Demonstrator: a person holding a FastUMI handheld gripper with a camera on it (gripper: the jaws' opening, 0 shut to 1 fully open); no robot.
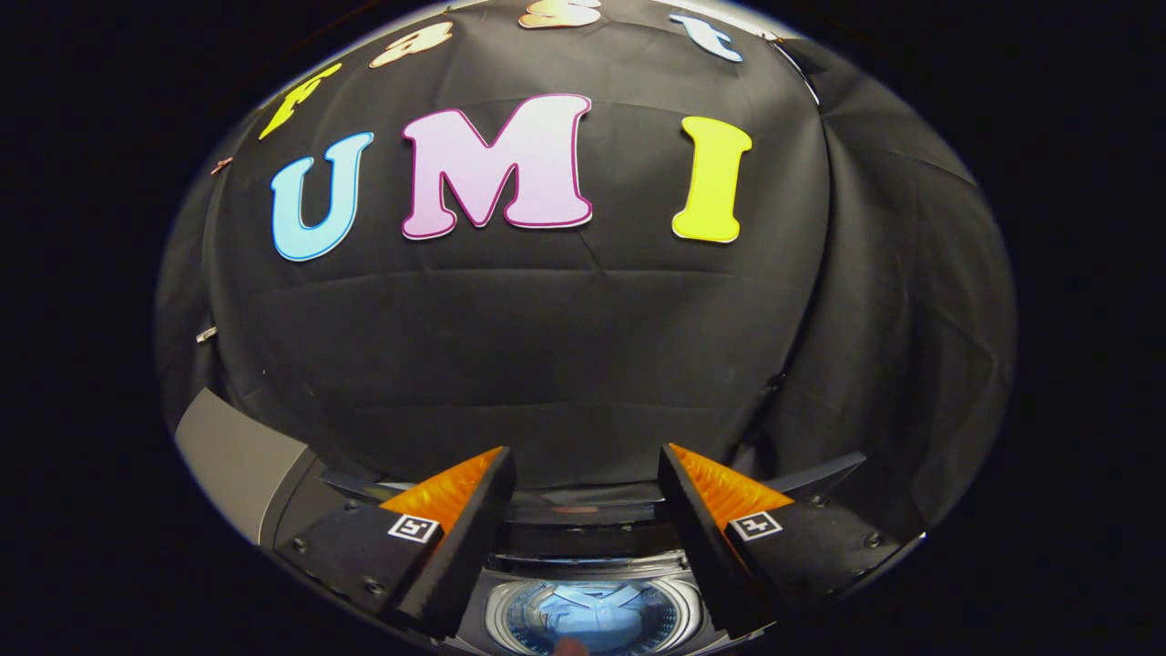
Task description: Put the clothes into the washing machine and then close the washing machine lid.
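The gripper (583,492) hung with its fingers spread apart, pinching nothing. Below and between them sat the grey top-loading washing machine (241,465), its round steel drum (592,615) uncovered, with pale blue clothes (583,609) lying inside.

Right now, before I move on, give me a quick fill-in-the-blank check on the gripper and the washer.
1. The gripper has its fingers ____, with nothing held between them.
2. Below the fingers, the washing machine shows its drum, so the lid is ____.
3. A light ____ garment lies inside the drum.

Missing words: open; open; blue
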